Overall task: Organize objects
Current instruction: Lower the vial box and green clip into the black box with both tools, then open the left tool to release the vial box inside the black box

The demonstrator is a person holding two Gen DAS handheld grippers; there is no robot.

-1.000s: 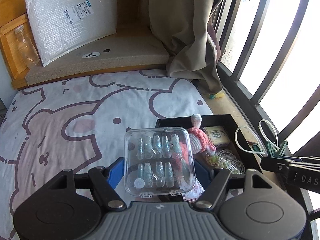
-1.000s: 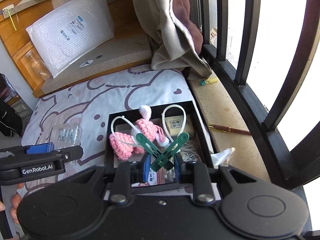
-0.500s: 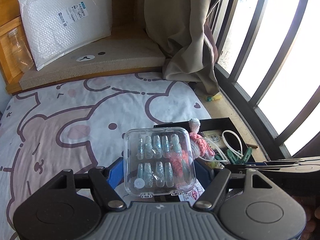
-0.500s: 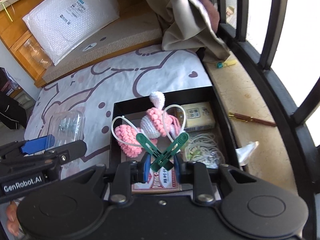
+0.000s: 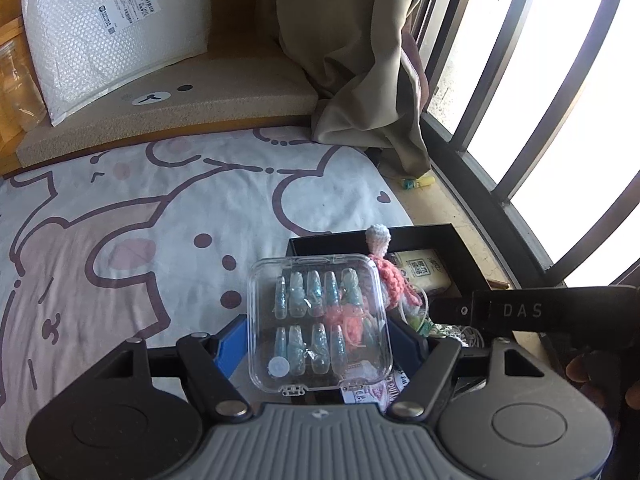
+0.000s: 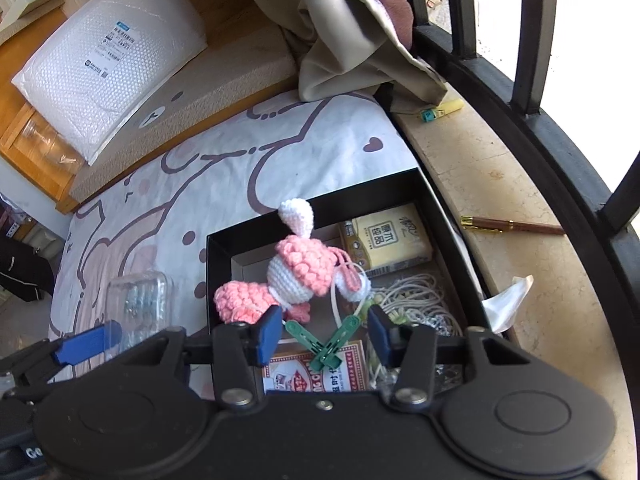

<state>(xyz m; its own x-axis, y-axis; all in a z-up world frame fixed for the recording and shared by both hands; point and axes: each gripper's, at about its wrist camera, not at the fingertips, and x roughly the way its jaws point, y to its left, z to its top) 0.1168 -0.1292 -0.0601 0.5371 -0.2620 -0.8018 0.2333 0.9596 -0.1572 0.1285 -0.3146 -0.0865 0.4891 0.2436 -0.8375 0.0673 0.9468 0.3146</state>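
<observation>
Over on the far left there's a white bubble mailer (image 6: 108, 60) leaning on the wooden shelving, sitting on a beige cushion with a little bear face (image 5: 168, 96), and in front of that the bedsheet with the big pink bear print (image 5: 120, 240). Next, the left gripper (image 5: 316, 336) is clenched on a clear plastic case of blue glitter press-on nails (image 5: 318, 322); the case is pinched by its sides between the blue pads and held up just over the near left corner of the black box (image 6: 218, 240). You can also spot that case in the right wrist view (image 6: 140, 300), hanging beside the box's left wall. Moving into the box: a pink and white crocheted doll (image 6: 296, 268) is lying in the left-middle, its white pointy tip poking up over the far rim, with a yellowish tissue pack (image 6: 386, 240) behind it to the right and a tangle of white cord (image 6: 416, 300) in the right half. The right gripper (image 6: 324, 336) is right above the near end of the box with its jaws opening, and the green clothespin (image 6: 326, 344), which has white zip-tie loops on it, sits between the pads but they're not squeezing it; it's lying down on a red playing card pack (image 6: 316, 372). Further right, on the stone windowsill (image 6: 500, 184), there's a yellow highlighter (image 6: 442, 110), a brown pen (image 6: 512, 226) and a crumpled white tissue (image 6: 508, 300), then the curtain (image 6: 352, 32) and the black window bars (image 6: 532, 36).
</observation>
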